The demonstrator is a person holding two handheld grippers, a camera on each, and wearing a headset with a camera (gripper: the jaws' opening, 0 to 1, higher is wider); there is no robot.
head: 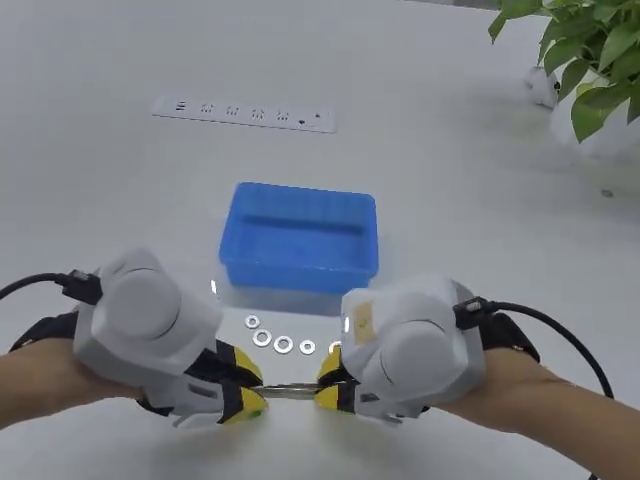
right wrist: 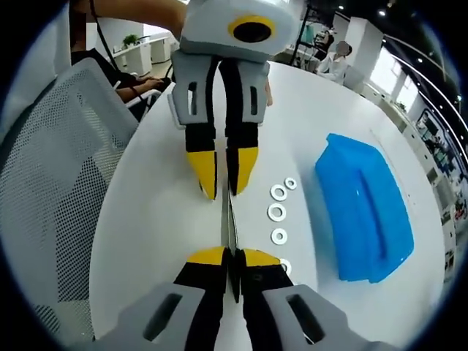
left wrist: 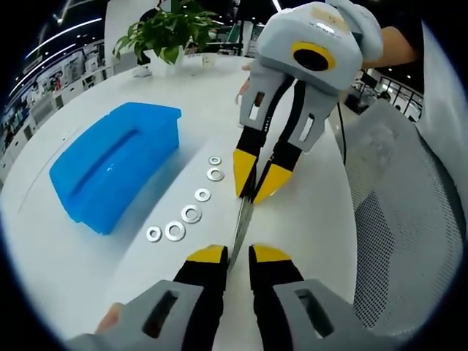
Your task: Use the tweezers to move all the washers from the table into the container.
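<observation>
Near the tabletop's [head: 450, 180] front edge, head view: left gripper [head: 250, 392] and right gripper [head: 328, 386] meet at the tweezers [head: 290, 392]. The washers [head: 283, 344] lie just beyond, before the blue container [head: 295, 272]. Left gripper view: its jaws sit narrowly apart around the tweezers; grip unclear. Right gripper view: its jaws pinch the tweezers.

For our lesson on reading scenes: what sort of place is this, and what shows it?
Probably an open-plan office or lab: a white table with a power strip, a mesh office chair, and a potted plant.
</observation>
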